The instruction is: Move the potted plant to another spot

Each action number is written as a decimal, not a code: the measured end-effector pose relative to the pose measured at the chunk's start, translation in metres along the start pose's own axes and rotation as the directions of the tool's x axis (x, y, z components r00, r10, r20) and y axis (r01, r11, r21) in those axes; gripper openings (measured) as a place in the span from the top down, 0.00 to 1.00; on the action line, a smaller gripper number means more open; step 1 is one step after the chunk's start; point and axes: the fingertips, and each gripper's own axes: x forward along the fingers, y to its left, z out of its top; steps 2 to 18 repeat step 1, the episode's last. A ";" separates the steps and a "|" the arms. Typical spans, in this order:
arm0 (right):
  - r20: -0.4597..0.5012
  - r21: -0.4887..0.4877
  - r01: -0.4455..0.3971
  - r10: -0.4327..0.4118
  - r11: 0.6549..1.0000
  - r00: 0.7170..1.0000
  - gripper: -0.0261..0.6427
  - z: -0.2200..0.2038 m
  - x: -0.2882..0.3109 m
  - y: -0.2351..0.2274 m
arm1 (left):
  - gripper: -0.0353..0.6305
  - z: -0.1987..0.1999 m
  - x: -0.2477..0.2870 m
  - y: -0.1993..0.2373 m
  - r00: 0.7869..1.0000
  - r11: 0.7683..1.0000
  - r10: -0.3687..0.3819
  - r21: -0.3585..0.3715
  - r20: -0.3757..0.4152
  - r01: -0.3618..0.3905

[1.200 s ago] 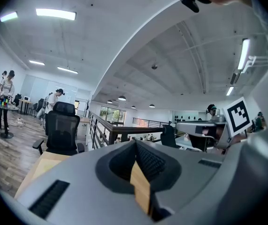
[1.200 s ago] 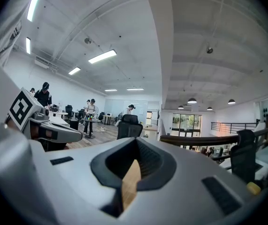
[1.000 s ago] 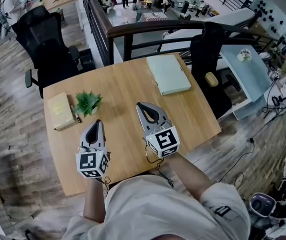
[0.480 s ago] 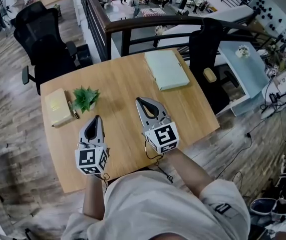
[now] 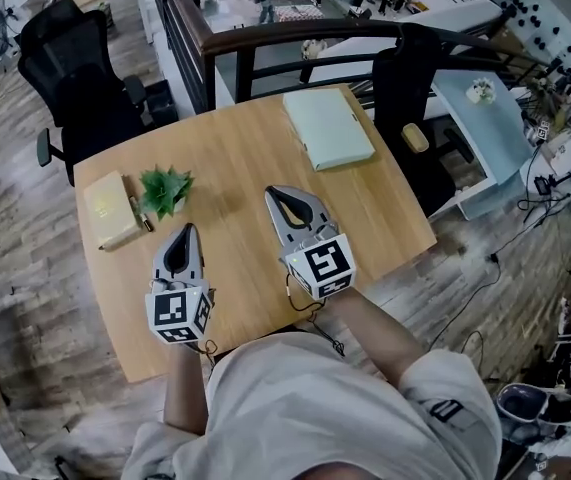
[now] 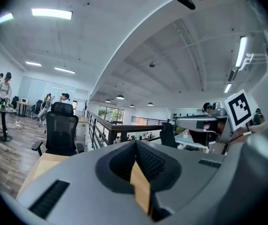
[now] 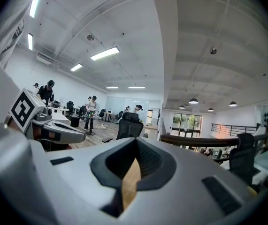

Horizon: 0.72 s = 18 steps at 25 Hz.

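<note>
The small potted plant (image 5: 165, 190), with spiky green leaves, stands on the wooden table (image 5: 235, 163) towards its left side. My left gripper (image 5: 188, 228) hovers just in front of the plant and a little to its right. Its jaws are shut and empty, with the tips meeting (image 6: 136, 143). My right gripper (image 5: 271, 192) is over the middle of the table, well right of the plant, and is also shut with nothing in it (image 7: 137, 140). Both grippers point roughly level across the table. The plant shows in neither gripper view.
A tan notebook (image 5: 110, 208) with a pen (image 5: 145, 221) beside it lies left of the plant. A pale green folder (image 5: 328, 128) lies at the far right. Black office chairs (image 5: 75, 68) (image 5: 405, 78) and a dark railing (image 5: 265, 43) stand beyond the table.
Only the head view has shifted slightly, so everything sits a little higher and further left in the picture. Grippers and plant keep their places on the table.
</note>
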 end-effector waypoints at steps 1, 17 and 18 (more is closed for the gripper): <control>0.000 -0.004 -0.001 0.001 1.000 1.000 0.96 0.000 0.000 0.000 | 0.93 0.000 0.001 0.001 1.000 1.000 0.000 0.001 0.000 0.000; 0.000 -0.004 -0.001 0.001 1.000 1.000 0.96 0.000 0.000 0.000 | 0.93 0.000 0.001 0.001 1.000 1.000 0.000 0.001 0.000 0.000; 0.000 -0.004 -0.001 0.001 1.000 1.000 0.96 0.000 0.000 0.000 | 0.93 0.000 0.001 0.001 1.000 1.000 0.000 0.001 0.000 0.000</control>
